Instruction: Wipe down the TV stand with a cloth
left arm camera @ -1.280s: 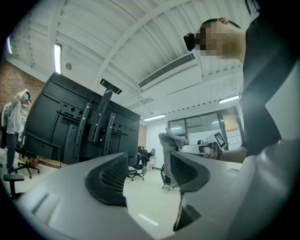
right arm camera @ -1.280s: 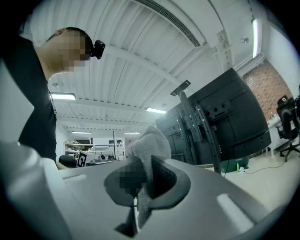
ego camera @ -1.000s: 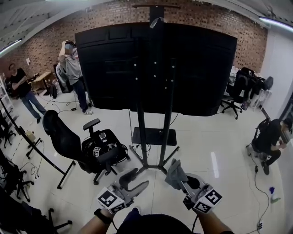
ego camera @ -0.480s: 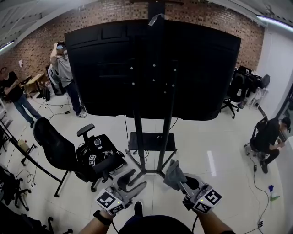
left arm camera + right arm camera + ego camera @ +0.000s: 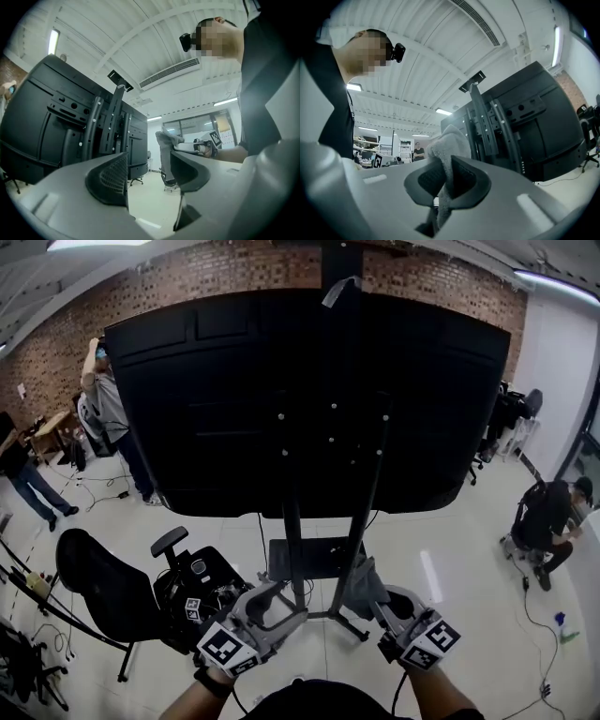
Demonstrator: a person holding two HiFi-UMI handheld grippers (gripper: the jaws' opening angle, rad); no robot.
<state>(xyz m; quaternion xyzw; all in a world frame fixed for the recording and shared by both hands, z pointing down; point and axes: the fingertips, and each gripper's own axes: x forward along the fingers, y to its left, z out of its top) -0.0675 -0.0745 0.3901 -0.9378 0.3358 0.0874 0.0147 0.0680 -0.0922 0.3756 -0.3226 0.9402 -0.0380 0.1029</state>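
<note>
Cloth (image 5: pixel 360 583) closer to TV stand (image 5: pixel 293 540)

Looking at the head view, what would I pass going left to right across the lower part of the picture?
Black office chair → left gripper → grey cloth, clamped in the right gripper → crouching person near the right wall.

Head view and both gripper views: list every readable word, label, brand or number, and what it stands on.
No text can be read in any view.
TV back and TV stand: no legible brand or label.
Marker cubes on the left gripper and right gripper: square patterns only, no letters.
Cloth: plain.
Sheet on the far wall: too small to read.
</note>
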